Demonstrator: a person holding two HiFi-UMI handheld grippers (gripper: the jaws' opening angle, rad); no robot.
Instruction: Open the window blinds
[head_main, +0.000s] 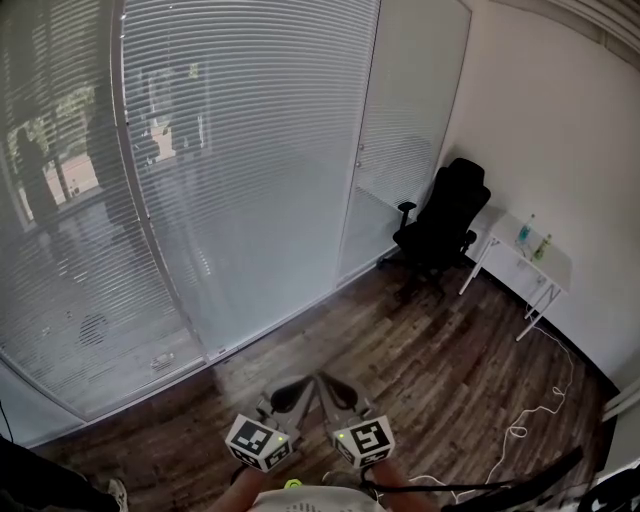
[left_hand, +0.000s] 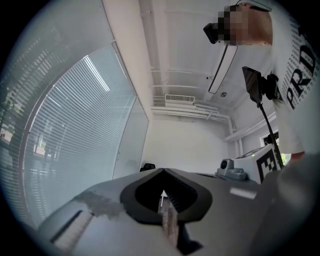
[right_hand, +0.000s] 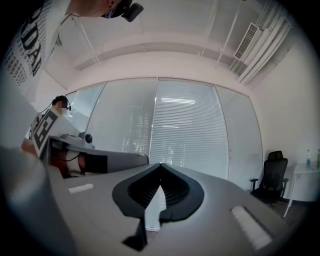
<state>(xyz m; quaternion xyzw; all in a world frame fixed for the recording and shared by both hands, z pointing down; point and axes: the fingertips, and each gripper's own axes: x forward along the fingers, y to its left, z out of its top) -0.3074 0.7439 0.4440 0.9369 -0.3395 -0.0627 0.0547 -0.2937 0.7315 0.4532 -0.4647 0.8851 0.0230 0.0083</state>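
Currently the left gripper (head_main: 296, 392) and the right gripper (head_main: 330, 390) sit side by side low in the head view, each with its jaws pressed together on nothing; the window blinds (head_main: 250, 150) hang lowered over the glass wall ahead, well apart from both. Off to the right, a black office chair (head_main: 445, 225) stands near a white table (head_main: 535, 262).
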